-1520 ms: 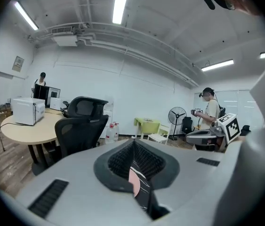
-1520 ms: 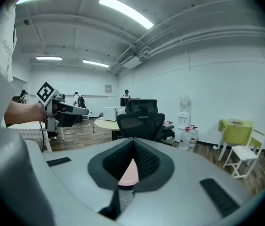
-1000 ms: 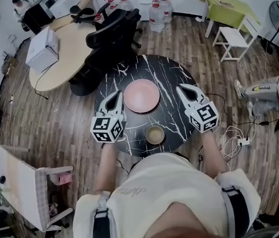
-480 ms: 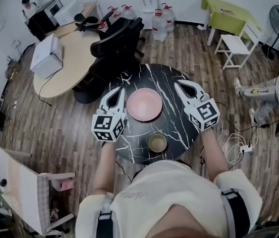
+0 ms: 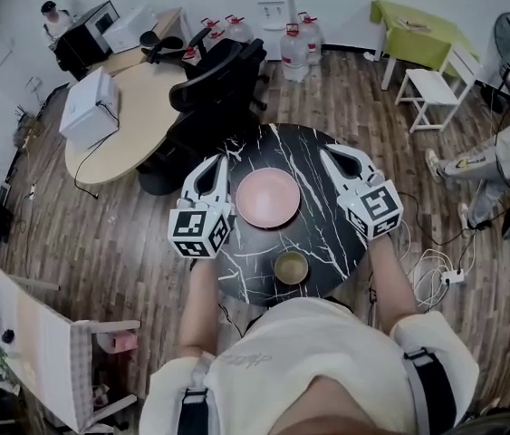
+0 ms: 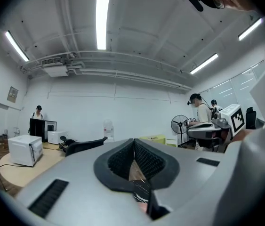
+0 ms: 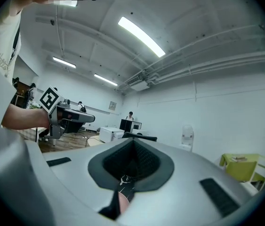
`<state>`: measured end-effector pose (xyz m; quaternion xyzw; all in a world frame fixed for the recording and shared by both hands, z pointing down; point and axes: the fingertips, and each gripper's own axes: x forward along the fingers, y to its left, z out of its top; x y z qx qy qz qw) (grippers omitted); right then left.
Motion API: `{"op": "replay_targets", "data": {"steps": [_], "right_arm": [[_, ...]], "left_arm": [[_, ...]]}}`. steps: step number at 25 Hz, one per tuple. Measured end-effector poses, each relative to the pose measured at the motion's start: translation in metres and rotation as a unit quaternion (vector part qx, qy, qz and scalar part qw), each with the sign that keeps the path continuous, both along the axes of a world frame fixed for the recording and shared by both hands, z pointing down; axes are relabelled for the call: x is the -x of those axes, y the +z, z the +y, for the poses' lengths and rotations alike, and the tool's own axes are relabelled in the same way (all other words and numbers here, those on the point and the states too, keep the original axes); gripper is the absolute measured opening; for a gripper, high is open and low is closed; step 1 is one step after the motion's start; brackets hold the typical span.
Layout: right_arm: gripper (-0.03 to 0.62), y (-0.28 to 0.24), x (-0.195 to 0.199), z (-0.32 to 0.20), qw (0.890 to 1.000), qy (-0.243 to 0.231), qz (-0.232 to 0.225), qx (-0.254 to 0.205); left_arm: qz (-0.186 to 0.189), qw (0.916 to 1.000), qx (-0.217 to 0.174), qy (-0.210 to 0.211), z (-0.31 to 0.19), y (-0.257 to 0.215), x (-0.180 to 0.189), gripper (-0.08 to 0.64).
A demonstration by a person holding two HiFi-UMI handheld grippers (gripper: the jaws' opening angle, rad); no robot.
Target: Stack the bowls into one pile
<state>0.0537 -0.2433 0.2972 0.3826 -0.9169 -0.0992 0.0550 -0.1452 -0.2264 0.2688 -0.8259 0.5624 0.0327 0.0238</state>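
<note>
No word or number can be read with certainty. Black-and-white square marker patterns, without letters, are carried on the cube (image 5: 200, 233) of the left tongs (image 5: 219, 160) and on that of the right tongs (image 5: 326, 153). A line of script is printed across the wearer's pale shirt (image 5: 247, 359), but it is too small and blurred to be made out. A small framed sign (image 6: 12, 94) is hung on the white wall (image 6: 137, 112), its content illegible. A logo on a seated person's trouser leg (image 5: 475, 160) is likewise not legible.
</note>
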Motion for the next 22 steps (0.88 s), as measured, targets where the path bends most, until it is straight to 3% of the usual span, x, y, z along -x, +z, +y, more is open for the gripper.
{"op": "replay_targets", "data": {"steps": [11, 22], "right_arm": [[0.006, 0.018, -0.006, 0.0, 1.0, 0.015, -0.005, 0.022], [0.006, 0.021, -0.007, -0.001, 0.999, 0.018, 0.0, 0.027]], "left_arm": [[0.011, 0.9994, 0.033, -0.002, -0.002, 0.033, 0.005, 0.02], [0.012, 0.9995, 0.029, 0.009, -0.003, 0.028, 0.0, 0.02]]}}
